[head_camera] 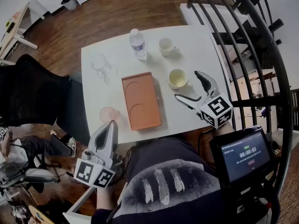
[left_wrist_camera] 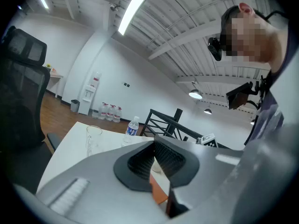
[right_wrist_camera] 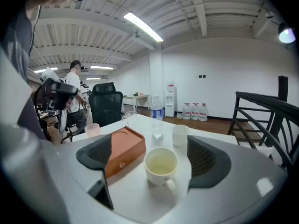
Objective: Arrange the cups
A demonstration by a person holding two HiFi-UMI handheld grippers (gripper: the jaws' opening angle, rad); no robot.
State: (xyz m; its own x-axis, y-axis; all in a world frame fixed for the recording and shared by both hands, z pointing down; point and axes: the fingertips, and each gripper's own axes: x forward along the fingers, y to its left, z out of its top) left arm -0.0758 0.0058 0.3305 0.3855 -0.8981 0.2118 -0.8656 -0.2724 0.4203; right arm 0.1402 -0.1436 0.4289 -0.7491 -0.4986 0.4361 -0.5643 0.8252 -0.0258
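Cup (head_camera: 177, 78) lies just at 10 o'clock of the wide-open, empty right tool (head_camera: 187, 85), handle toward it; shut, empty left tool (head_camera: 111, 125) is farther.

Nearer cup (head_camera: 177, 78) just right of tray (head_camera: 141, 101)

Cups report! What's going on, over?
Left tool shut, empty. Right tool open, facing pale cup, not touching. Orange tray empty. Nothing blocking.

The smooth white counter (head_camera: 201, 50) looks matt. The flat orange tray (head_camera: 141, 100) in the middle looks dull, like plastic. The round cream cup (head_camera: 178, 79) is shiny. The tall clear glass (head_camera: 100, 64) at upper left gleams.
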